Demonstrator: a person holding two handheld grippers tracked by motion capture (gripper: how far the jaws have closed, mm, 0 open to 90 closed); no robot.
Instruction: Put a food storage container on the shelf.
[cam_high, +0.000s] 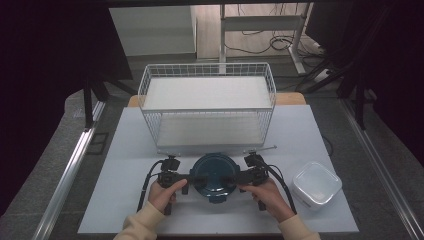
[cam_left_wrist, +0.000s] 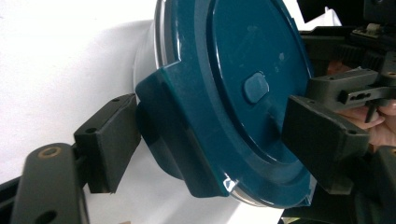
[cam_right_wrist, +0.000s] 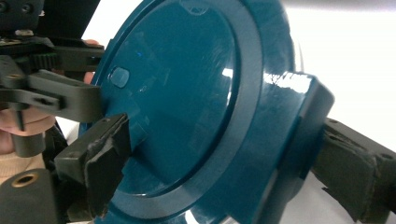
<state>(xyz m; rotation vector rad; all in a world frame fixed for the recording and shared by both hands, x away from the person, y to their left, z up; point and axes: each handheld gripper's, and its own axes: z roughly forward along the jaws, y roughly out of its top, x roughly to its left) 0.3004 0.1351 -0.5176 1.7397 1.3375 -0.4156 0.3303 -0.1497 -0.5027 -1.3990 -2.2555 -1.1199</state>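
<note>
A round container with a dark teal lid (cam_high: 214, 175) sits on the white table (cam_high: 125, 165), just in front of the white wire basket (cam_high: 207, 102), and serves as the landmark here. To its left, the person's left hand (cam_high: 161, 194) holds the left gripper (cam_high: 186, 180), whose tips reach the lid's left edge. In the left gripper view its jaws stand wide apart, one pad under the side latch tab (cam_left_wrist: 180, 126) and the other over the lid's top face; whether they press on the lid cannot be told. To the container's right, the right hand (cam_high: 266, 194) holds the right gripper (cam_high: 235, 179) at the lid's right edge. In the right gripper view its jaws are likewise spread, one pad lying on the lid's top and the other against the outer side of a latch tab (cam_right_wrist: 299, 135). Further right of the container, well apart from it, rests a white square container (cam_high: 316, 183) with a clear lid.
</note>
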